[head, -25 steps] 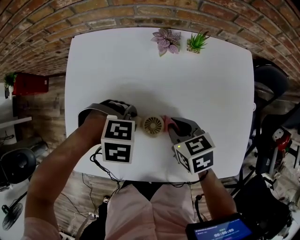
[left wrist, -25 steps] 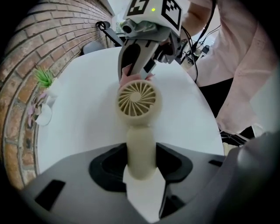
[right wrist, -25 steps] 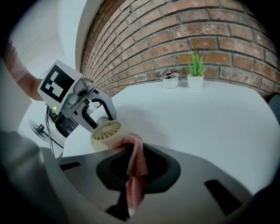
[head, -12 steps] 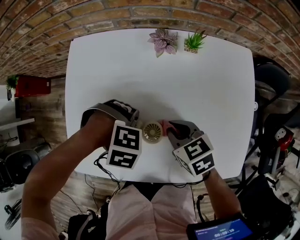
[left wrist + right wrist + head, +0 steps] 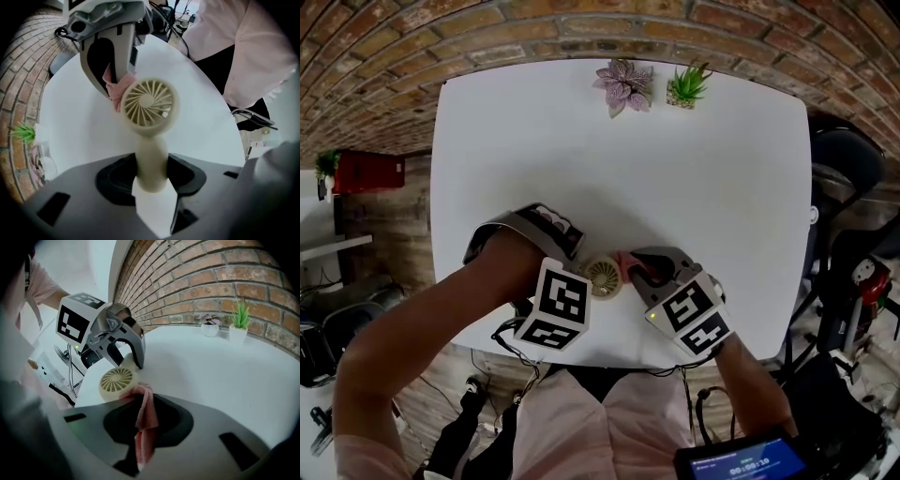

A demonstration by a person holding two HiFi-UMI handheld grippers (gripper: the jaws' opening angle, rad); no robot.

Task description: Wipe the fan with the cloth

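Left gripper (image 5: 152, 187): jaws were closed on the fan's handle, with the round head projecting beyond them.
Right gripper (image 5: 140, 446): jaws pinched a bunched strip of the pink cloth (image 5: 145, 420), whose free end reached forward to the fan.
Fan (image 5: 603, 277): sat between the two grippers, over the near part of the table (image 5: 619, 169), close to its front edge. Whether the head rested on the table could not be told.
Contact: the cloth touched the rim of the fan head at one side. The grille face looked uncovered.
Step in hand: judged to be wiping round the head.
Risk, rotation: the handle was round and looked smooth, so sideways wiping pressure on the head could twist the fan in the jaws.
Risk, cloth loss: only a narrow fold was pinched, so drag against the rim could pull it out.
Risk, snagging: a loose cloth end could catch in the grille slats.
Risk, drop: with the table edge near, a released fan could fall to the floor.
Risk, collision: the grippers were close together, so a wide stroke could knock one against the other.
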